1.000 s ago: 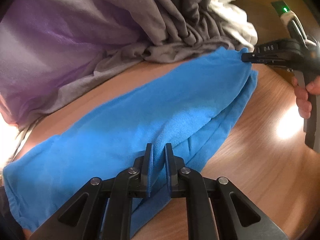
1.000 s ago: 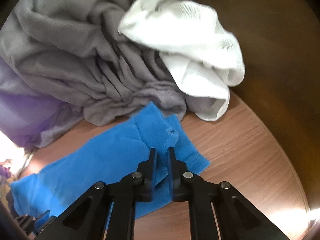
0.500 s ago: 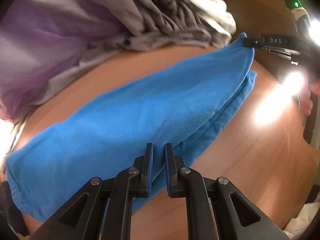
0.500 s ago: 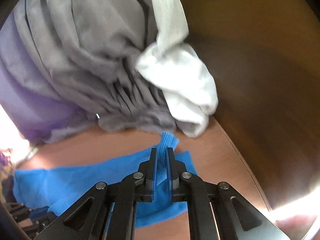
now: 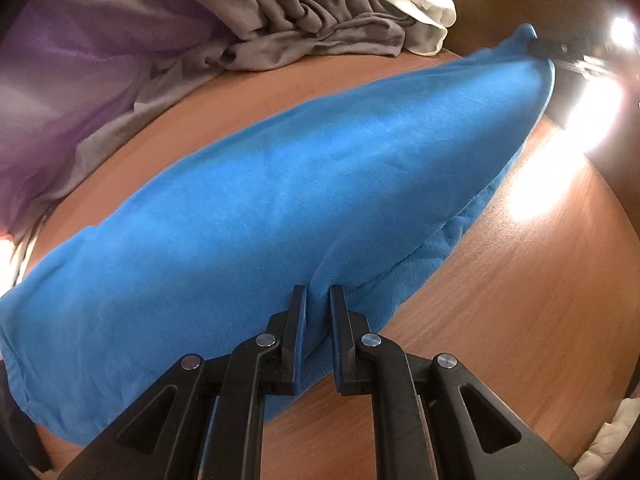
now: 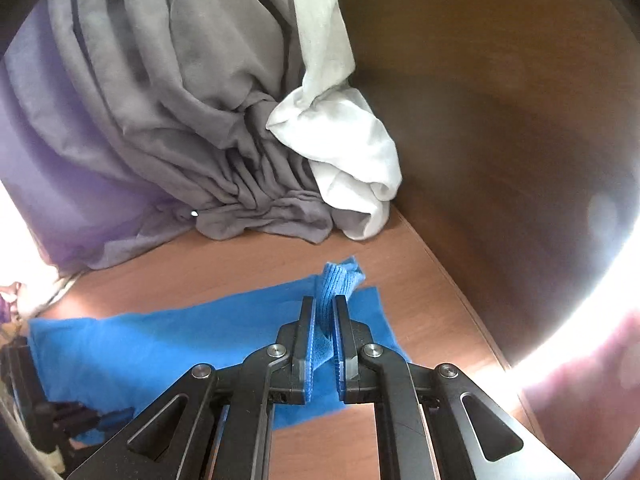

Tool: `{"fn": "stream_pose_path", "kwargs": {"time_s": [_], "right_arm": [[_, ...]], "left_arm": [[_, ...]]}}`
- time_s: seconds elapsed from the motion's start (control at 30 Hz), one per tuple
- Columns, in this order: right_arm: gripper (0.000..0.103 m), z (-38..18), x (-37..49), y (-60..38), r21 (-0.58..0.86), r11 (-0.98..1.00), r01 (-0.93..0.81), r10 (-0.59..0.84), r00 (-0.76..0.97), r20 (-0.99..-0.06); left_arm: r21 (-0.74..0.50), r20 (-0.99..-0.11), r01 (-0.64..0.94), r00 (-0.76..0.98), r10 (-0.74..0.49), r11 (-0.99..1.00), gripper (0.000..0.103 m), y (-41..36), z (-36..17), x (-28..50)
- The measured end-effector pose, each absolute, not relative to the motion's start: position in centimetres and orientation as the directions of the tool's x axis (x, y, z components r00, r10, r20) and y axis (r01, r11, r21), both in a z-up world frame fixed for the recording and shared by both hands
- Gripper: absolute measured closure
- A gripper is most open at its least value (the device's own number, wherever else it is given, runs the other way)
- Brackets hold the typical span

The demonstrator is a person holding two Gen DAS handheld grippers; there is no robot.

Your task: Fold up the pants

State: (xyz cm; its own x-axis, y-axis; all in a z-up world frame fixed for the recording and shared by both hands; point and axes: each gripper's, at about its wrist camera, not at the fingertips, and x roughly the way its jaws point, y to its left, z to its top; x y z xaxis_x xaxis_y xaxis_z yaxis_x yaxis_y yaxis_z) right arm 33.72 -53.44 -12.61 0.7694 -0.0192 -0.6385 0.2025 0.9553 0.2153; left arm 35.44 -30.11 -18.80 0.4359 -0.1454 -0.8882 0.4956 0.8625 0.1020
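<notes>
Bright blue pants are stretched in a long band across the wooden table, held at both ends and lifted a little off it. My left gripper is shut on the near edge of the blue cloth. My right gripper is shut on a bunched corner of the pants, which pokes up between its fingers. In the left wrist view the right gripper shows at the far top right, pinching the other end. The left gripper appears low at the left of the right wrist view.
A heap of grey cloth with a white garment on its right lies at the back of the table. Purple fabric lies left of it. A dark brown wall rises along the table's right edge. Strong glare hits the right side.
My right gripper has risen and pulled its end of the pants up and away, so the cloth is tauter. The left gripper has shifted slightly lower along the near edge.
</notes>
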Motion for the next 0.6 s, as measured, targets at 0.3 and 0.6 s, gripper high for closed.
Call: {"fn": "stream_pose_path", "kwargs": {"time_s": [0.3, 0.6], "right_arm": [[0.094, -15.8, 34.2, -54.6, 0.191, 0.95, 0.246, -0.044, 0.713, -0.699], [0.097, -12.7, 34.8, -53.6, 0.116, 0.976, 0.185, -0.08, 0.797, -0.598]], "left_arm": [[0.13, -0.888, 0.513, 0.441, -0.131, 0.848, 0.091, -30.3, -18.9, 35.5], [0.165, -0.875, 0.511, 0.471, -0.114, 0.844, 0.091, -30.8, -19.3, 35.5]]}}
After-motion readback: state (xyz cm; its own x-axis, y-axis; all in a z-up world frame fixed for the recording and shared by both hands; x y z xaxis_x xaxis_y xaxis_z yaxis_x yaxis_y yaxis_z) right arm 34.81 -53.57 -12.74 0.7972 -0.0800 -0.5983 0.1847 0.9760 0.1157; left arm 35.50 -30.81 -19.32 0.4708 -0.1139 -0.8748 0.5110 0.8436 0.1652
